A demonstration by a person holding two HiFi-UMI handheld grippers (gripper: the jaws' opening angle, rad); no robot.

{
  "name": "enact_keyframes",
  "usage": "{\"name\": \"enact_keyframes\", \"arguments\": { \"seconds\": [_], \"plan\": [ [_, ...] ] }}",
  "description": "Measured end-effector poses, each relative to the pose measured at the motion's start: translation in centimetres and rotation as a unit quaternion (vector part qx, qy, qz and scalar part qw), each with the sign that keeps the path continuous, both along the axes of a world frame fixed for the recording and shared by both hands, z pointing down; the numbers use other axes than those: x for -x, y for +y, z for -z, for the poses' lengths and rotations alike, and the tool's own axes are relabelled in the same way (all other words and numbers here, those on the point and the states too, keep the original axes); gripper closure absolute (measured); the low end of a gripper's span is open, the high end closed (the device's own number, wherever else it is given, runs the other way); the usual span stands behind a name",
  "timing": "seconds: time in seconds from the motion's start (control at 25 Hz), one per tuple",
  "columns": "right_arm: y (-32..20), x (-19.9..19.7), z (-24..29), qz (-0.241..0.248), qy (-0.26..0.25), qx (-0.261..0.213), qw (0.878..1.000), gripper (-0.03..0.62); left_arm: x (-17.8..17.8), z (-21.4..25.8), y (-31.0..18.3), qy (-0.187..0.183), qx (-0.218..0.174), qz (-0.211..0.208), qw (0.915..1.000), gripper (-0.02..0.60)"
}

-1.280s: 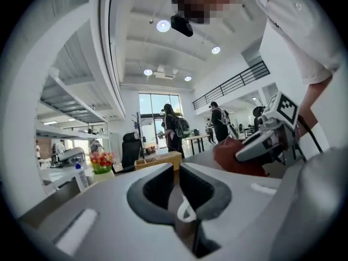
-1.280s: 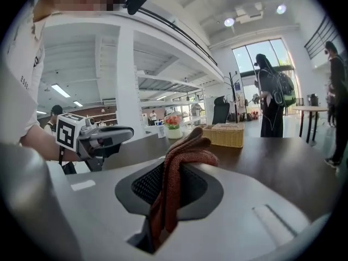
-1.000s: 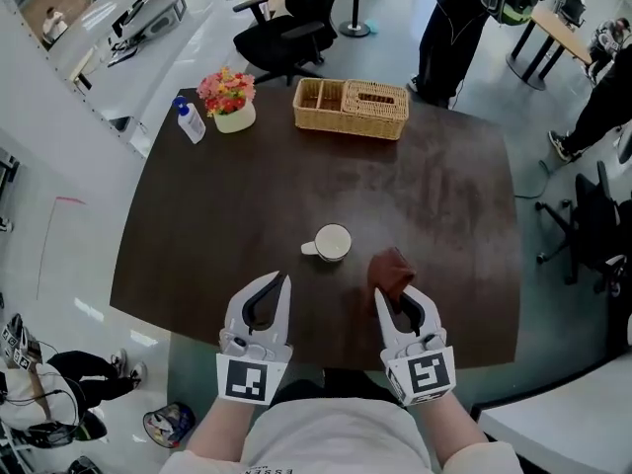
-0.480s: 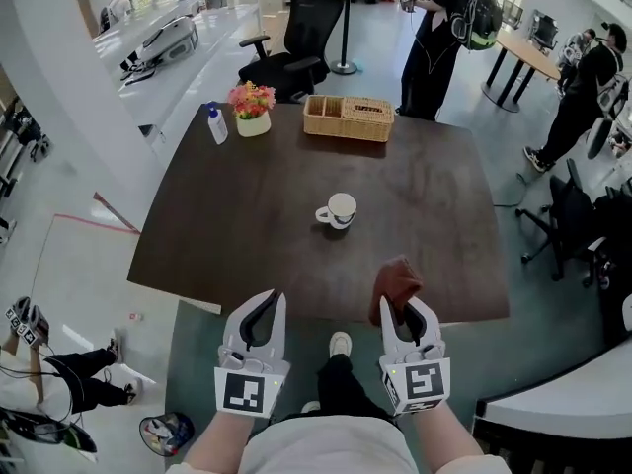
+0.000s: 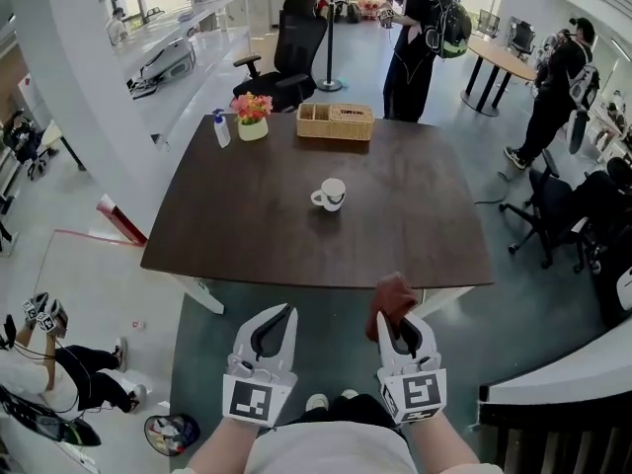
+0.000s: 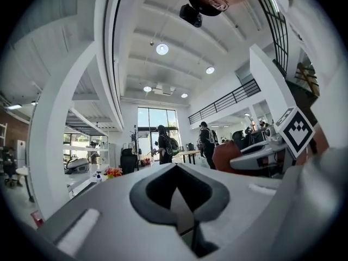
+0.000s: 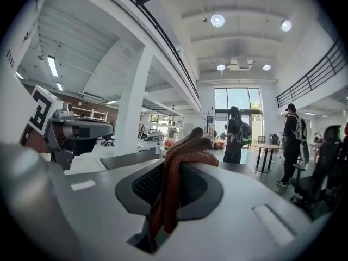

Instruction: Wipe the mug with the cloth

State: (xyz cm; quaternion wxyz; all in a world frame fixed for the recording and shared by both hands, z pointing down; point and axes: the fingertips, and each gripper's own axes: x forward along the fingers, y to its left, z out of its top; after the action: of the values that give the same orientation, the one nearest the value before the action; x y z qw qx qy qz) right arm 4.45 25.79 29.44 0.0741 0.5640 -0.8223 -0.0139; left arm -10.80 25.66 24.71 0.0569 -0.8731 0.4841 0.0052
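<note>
The right gripper [image 5: 400, 320] pinches the rust-brown cloth [image 5: 393, 294] bunched between its jaws, apparently ready for wiping, while the left gripper [image 5: 277, 316] hangs beside it, pressed together on nothing, and the white mug [image 5: 332, 194] stands well ahead of both on the dark table [image 5: 247, 235].

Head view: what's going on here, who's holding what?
A person holds a two-jaw gripper in each hand. The right gripper is shut on a bunched reddish-brown cloth; the left gripper is shut with nothing in it. Both hang short of the near edge of the dark brown table, over the floor. The white ceramic mug stands upright mid-table, untouched and well away from the cloth, so wiping has not begun.
</note>
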Motion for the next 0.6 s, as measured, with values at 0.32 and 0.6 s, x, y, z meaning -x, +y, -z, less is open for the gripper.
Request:
{"name": "enact_keyframes", "arguments": {
  "seconds": [0.32,0.6],
  "plan": [
    [6.0,-1.3,-0.3,0.003,-0.010,0.017,1.000,0.514,-2.2,0.6,5.2,-0.014,-0.010,-0.007,0.9998,0.581],
    [10.2,-2.6,0.6,0.016,-0.004,0.011,1.000,0.516,-4.1,0.6,9.3,-0.017,0.004,-0.017,0.9997,0.581]
  ]
}}
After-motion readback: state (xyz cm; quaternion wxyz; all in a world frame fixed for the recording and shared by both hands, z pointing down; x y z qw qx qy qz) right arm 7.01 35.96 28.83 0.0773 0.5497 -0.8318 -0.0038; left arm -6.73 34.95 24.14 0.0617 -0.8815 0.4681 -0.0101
